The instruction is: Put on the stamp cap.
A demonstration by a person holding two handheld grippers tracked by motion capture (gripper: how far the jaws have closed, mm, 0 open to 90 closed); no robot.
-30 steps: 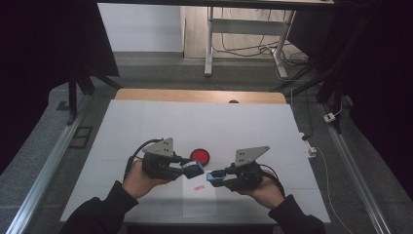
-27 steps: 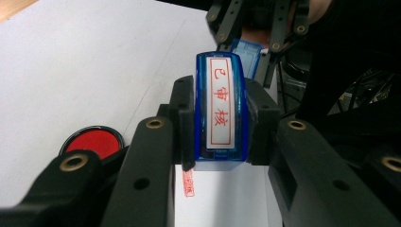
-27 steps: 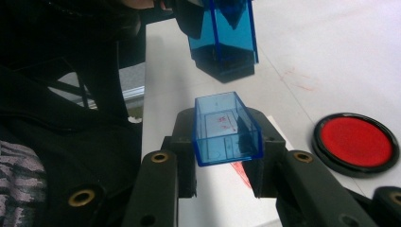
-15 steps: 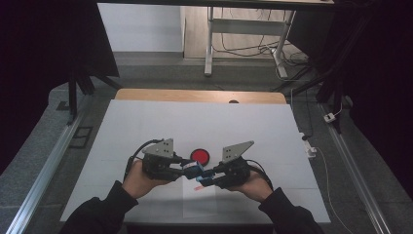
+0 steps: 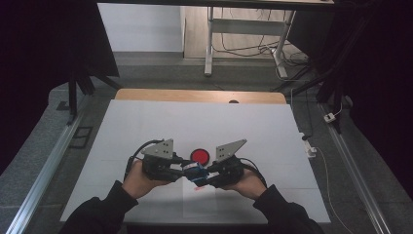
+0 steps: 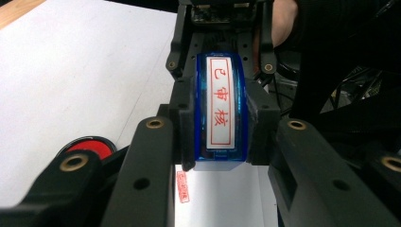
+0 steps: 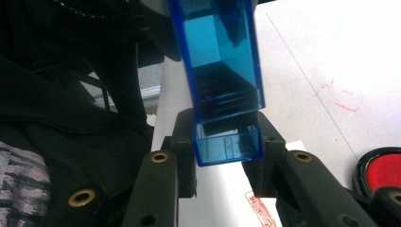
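Pinching the blue stamp (image 6: 220, 111) from opposite ends, left tongs (image 5: 182, 167) and right tongs (image 5: 202, 175) hold it above the table (image 5: 146, 126), its cap seemingly half on, beside the red ink pad (image 5: 199, 155).

I see white worktop (image 5: 146, 126) centre, wooden edge strip (image 5: 199, 95) along far side. Grey floor (image 5: 34, 161) around it, metal rails (image 5: 44, 170) left and right. Far: white table legs (image 5: 210, 44), loose cables (image 5: 243, 48) on wood floor. White plug (image 5: 331, 117) far right. Dark drapes (image 5: 44, 48) flank both sides.
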